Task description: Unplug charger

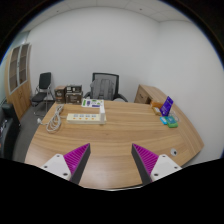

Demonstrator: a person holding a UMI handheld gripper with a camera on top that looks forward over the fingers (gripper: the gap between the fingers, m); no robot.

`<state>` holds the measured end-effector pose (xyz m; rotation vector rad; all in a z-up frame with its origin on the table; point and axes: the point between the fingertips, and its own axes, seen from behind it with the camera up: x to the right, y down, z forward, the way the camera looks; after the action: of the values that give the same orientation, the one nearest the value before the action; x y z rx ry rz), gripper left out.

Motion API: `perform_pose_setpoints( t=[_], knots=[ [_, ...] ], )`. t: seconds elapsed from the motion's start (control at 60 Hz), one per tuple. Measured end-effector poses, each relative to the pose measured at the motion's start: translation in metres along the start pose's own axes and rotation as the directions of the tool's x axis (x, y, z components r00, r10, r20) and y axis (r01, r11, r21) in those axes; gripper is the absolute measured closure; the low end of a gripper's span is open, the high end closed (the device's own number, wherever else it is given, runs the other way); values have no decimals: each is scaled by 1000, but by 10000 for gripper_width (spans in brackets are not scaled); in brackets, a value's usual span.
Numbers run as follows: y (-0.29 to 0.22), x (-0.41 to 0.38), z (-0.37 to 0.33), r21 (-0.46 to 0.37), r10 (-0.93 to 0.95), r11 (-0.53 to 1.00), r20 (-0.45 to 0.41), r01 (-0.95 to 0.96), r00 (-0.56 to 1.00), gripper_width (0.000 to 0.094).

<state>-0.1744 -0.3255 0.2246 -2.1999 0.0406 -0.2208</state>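
Observation:
A white power strip (86,117) lies on the wooden table (115,135) at its far side, well beyond my fingers. A white charger block (93,103) sits just behind it, and a white cable (55,120) coils to its left. My gripper (111,160) is open and empty above the near part of the table, its magenta pads (150,160) spread wide apart with only bare wood between them.
A purple and teal object (168,110) stands at the table's far right. A small white item (173,153) lies near the right edge. A black office chair (104,87) stands behind the table, another chair (44,85) and shelves at the left wall.

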Motion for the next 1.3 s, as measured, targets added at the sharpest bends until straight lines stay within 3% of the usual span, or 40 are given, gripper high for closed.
perform_pose_setpoints(
  t=[0.2,0.483,0.617,0.717,0.933,1.067,1.2,1.3],
  knots=[
    [-28,-49,125,114,15,993,98,-26,995,73],
    [-67,-60,310,142,40,988,118,-57,992,131],
    [-78,-70,360,155,30,987,148,-53,989,330],
    [-86,-66,378,167,19,985,122,-40,992,683],
    [-86,-72,377,150,25,988,149,-47,989,793],
    [-96,-69,373,127,44,990,141,-63,989,806],
    [-210,-48,306,416,-46,909,55,19,997,807],
    [-267,-36,272,490,1,869,122,-61,993,807]
  ],
)
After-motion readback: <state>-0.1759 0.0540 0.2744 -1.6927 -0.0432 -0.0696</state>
